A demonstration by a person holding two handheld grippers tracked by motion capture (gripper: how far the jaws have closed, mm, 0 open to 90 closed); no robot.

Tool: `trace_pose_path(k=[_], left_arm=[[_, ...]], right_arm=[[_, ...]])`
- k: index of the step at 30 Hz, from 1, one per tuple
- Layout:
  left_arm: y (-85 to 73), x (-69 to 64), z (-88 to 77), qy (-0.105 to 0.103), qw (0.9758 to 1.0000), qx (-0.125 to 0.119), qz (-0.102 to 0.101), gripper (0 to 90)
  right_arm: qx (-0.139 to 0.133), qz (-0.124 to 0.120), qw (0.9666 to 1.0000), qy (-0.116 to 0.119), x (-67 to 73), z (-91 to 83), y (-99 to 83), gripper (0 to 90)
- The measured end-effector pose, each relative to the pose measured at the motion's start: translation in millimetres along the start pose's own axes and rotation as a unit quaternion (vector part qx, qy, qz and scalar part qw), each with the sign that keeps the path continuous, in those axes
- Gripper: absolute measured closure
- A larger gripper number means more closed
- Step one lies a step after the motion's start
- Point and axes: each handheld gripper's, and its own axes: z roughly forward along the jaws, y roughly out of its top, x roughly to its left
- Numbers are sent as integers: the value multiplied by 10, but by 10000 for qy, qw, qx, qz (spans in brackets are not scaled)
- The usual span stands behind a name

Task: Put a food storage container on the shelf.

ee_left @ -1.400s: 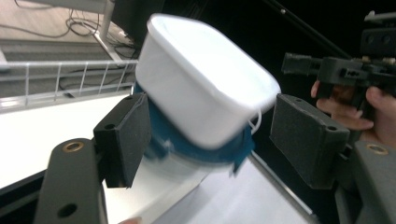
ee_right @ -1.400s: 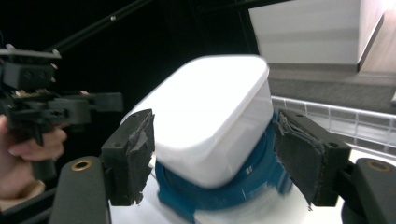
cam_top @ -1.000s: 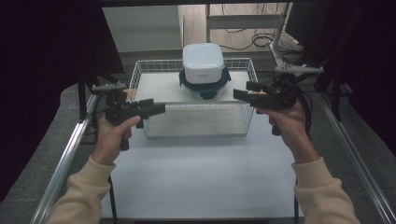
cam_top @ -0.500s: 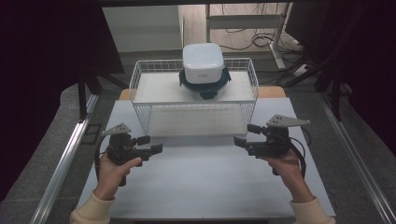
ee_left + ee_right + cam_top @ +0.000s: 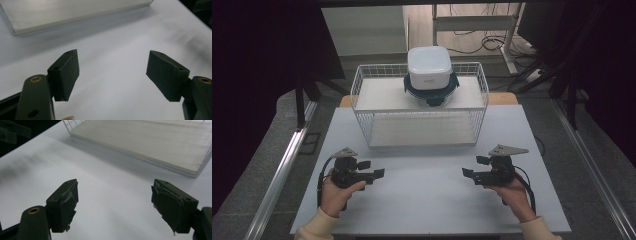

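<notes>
No text, number or sign can be read anywhere. The white container [image 5: 429, 67], at twelve o'clock on the table in the wire basket [image 5: 362, 95], bears a small dark mark on its front, too small and blurred to make out.

Wire basket [image 5: 419, 127] sits upper centre on the worktop [image 5: 427, 200]; lidded container [image 5: 429, 70] in its far part. My left hand-held gripper [image 5: 373, 169] lower left, right hand-held gripper [image 5: 473, 166] lower right, both before basket.
</notes>
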Motion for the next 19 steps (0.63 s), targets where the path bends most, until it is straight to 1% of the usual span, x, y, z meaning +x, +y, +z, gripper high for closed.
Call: trace_pose_path(k=[3, 4, 5, 8, 15, 19], left_arm=[[7, -2, -19, -30, 10000, -94, 0, 260], [8, -2, -24, -13, 9999, -124, -10, 260], [9, 2, -27, -12, 9999, -133, -9, 260], [10, 3, -24, -3, 9999, -145, 4, 261], [10, 11, 1, 25, 9999, -118, 36, 260], [8, 38, -4, 111, 9998, -138, 38, 259]], right_arm=[[-14, -70, 10000, -36, 15, -1, 1, 213], [-17, -73, 10000, -43, 11, -8, 1, 214], [-20, -22, 10000, -32, 9, -14, 2, 214], [-32, -31, 10000, -69, 0, -22, -6, 213], [-16, -68, 10000, -58, 15, -24, -15, 211], [-67, -47, 9999, -88, -4, -40, -12, 202]])
